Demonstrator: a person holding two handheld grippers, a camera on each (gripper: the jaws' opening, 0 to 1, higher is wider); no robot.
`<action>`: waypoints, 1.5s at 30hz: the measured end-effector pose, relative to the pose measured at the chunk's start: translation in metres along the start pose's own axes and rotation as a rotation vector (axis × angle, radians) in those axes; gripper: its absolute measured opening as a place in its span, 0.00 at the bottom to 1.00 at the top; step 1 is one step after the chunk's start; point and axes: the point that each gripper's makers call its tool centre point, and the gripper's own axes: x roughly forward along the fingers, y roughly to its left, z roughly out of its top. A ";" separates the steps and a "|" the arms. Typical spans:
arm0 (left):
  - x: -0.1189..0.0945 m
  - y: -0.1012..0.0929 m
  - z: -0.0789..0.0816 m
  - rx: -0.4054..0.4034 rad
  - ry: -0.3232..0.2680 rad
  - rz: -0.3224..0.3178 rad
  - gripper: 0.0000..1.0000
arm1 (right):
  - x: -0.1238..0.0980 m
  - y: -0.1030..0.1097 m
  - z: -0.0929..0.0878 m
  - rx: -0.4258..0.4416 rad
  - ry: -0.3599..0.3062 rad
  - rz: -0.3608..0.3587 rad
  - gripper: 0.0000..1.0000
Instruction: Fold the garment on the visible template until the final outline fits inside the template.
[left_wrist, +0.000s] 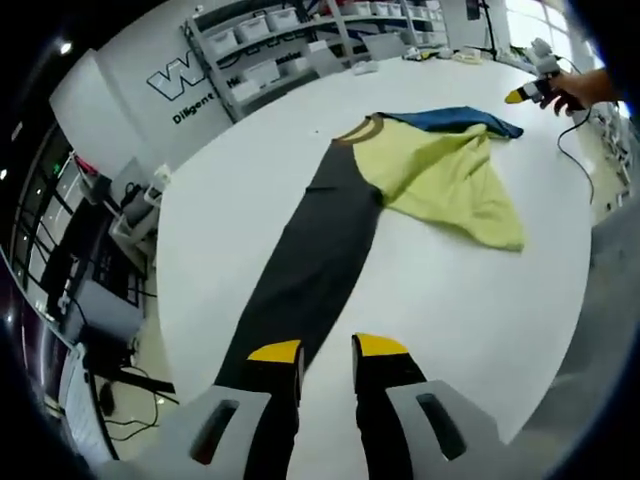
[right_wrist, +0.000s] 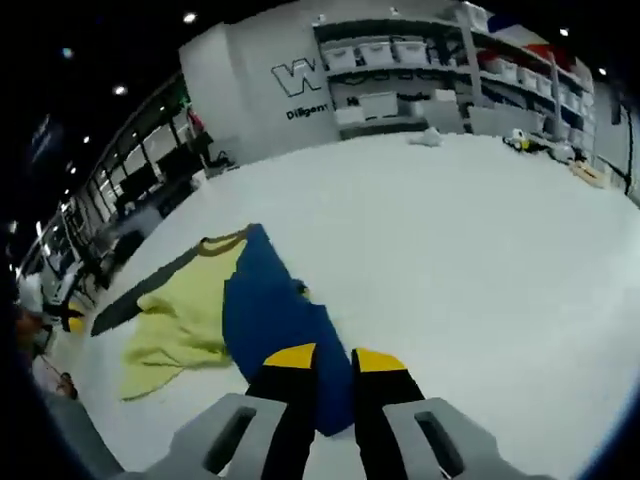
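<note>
The shirt (left_wrist: 400, 185) looks light and limp; hems suit gripping. Left gripper (left_wrist: 327, 350), low centre, gapes over its dark sleeve (left_wrist: 300, 275); right gripper (right_wrist: 332, 360) gapes above the blue sleeve (right_wrist: 270, 315).

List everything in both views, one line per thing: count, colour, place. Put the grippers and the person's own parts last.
garment: one, yellow-green body, dark grey sleeve, blue sleeve, brown collar; spread on the table, grey sleeve running toward the left gripper, blue sleeve toward the right gripper.
table: one, white, under the garment.
shelving: grey racks with pale bins, along the far wall.
wall lettering: one, dark on the grey wall, beside the shelving.
cable: one, dark, on the table's far edge.
left gripper: one, black fingers with yellow tips, apart over the grey sleeve's end.
right gripper: one, same colours, fingers apart at the blue sleeve's end.
hand: one, holding the right gripper.
</note>
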 end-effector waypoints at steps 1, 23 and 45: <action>0.000 -0.001 0.002 -0.003 -0.001 0.001 0.23 | 0.002 0.014 -0.007 -0.086 0.023 0.049 0.09; -0.014 -0.024 0.008 -0.038 0.001 0.017 0.20 | 0.032 0.038 -0.040 -0.295 0.115 0.121 0.13; -0.014 -0.074 0.031 -0.019 -0.152 -0.192 0.59 | 0.005 0.019 0.003 -0.144 0.040 0.095 0.00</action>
